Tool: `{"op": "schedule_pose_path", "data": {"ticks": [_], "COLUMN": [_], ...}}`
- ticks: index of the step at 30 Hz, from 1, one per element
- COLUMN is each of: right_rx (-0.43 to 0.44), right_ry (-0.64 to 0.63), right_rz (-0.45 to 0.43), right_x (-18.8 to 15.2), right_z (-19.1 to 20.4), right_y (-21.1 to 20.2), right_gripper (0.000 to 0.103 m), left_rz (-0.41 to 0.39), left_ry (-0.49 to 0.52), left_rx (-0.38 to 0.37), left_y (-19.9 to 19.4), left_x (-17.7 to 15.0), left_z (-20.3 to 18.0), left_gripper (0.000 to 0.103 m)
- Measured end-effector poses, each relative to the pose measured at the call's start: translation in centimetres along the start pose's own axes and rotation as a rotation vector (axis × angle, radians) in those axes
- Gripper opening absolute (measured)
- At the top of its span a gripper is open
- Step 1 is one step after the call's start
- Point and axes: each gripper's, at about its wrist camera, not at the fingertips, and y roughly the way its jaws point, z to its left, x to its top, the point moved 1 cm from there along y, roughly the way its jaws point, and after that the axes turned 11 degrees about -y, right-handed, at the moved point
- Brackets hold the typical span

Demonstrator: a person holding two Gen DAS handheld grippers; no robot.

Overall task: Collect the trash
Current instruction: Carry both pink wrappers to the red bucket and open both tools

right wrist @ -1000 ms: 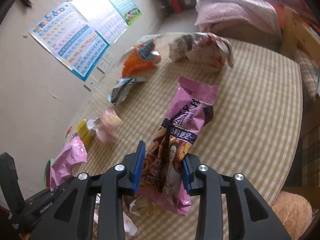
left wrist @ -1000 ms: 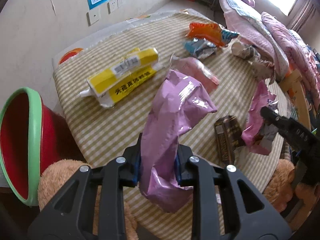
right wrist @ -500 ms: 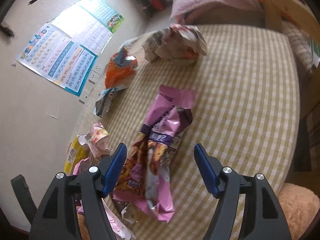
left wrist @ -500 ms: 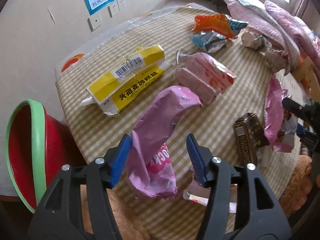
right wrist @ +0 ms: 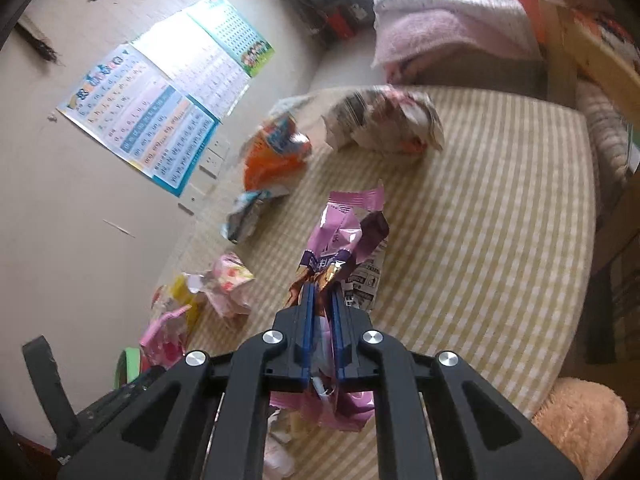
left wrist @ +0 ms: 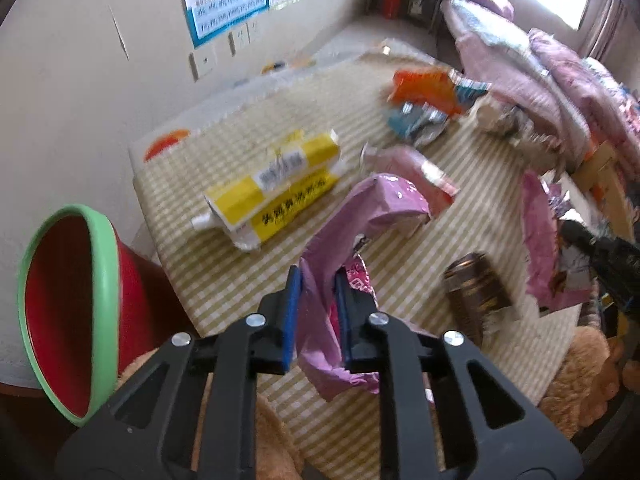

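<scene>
Both claws have just been closing again after opening, the left claw (left wrist: 318,280) now pinching the pink mailer bag (left wrist: 360,216) and the right claw (right wrist: 323,296) clamping the pink snack wrapper (right wrist: 344,236), both off the surface's (right wrist: 500,220) near edge, likely bound for the red bin (left wrist: 60,300).

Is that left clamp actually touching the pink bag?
Touching. The left wrist view shows the left gripper, jaws just closed, with both blue pads pressed against the pink bag.

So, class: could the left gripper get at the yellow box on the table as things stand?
Probably not yet: the left gripper has just closed on a pink wrapper, so its jaws are occupied, though the yellow box lies uncovered ahead.
</scene>
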Motion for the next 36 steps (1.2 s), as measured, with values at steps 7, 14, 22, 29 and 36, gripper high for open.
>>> {"op": "schedule_pose_path", "data": {"ticks": [7, 14, 22, 29, 36], "right_rx": [-0.027, -0.028, -0.007, 0.027, 0.061], "right_ry": [-0.106, -0.202, -0.3, -0.374, -0.436], "right_rz": [-0.067, -0.131, -0.145, -0.123, -0.097], "right_x": [0.6, 1.4, 1.4, 0.7, -0.1], "right_z": [3.9, 8.0, 12.2, 15.7, 18.9], "right_y": [-3.8, -6.6, -7.9, -7.4, -6.6], "right_gripper": [0.007, 0.007, 0.007, 0.007, 0.007], "left_rz": [-0.118, -0.178, -0.217, -0.26, -0.276], "left_ry": [-0.028, -0.043, -0.064, -0.096, -0.132], "left_rx": [-0.089, -0.12, -0.132, -0.118, -0.096], "left_y": [-5.3, -7.5, -8.9, -10.2, -10.8], "left_x": [1.2, 1.4, 1.6, 1.8, 2.0], "left_z": [0.3, 1.3, 2.9, 5.2, 7.8], "left_gripper": [0.016, 0.016, 0.016, 0.016, 0.016]}}
